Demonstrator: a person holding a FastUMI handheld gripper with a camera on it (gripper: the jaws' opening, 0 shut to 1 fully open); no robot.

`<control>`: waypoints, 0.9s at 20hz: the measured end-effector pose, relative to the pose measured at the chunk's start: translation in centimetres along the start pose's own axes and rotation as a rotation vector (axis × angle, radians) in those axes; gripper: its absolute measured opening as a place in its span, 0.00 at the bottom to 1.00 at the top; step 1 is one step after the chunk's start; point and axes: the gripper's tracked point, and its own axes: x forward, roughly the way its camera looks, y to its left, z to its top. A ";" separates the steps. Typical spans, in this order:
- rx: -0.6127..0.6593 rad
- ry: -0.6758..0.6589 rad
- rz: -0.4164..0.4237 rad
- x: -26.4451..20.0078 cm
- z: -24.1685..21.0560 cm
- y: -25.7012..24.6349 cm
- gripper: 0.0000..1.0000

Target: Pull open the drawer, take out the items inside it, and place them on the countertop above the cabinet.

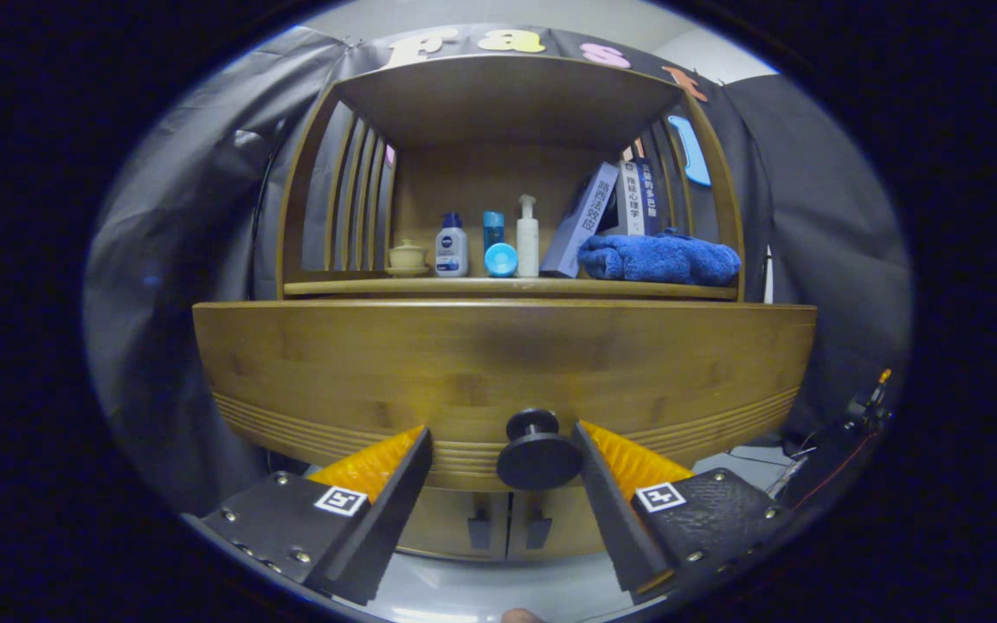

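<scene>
Big wooden cabinet (498,173) fills the scene, its drawer (498,363) looking shut, though that's hard to judge. The gripper (503,467) has fingers spread wide, the drawer's round dark knob (538,450) sitting between them, apparently untouched.

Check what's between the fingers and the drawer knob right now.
Nothing. In the gripper view the open gripper has the knob sitting in the gap between its fingers, nearer the right one, with bare drawer front behind. Neither finger touches it.
</scene>
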 end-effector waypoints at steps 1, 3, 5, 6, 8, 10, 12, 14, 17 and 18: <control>0.004 -0.004 0.000 0.2 0.1 0.0 0.97; 0.013 -0.016 -0.001 1.0 0.1 0.1 0.97; 0.031 -0.028 0.000 2.1 0.1 0.3 0.97; 0.036 -0.043 -0.001 2.7 0.2 0.4 0.97; 0.036 -0.076 -0.005 4.1 0.4 0.6 0.97; 0.046 -0.100 -0.010 5.4 0.5 0.7 0.97; 0.076 -0.103 -0.010 6.5 0.4 0.7 0.97; 0.097 -0.117 -0.009 7.3 0.6 0.9 0.97; 0.118 -0.132 -0.008 8.4 0.6 1.0 0.97; 0.119 -0.144 -0.009 8.8 0.8 1.0 0.97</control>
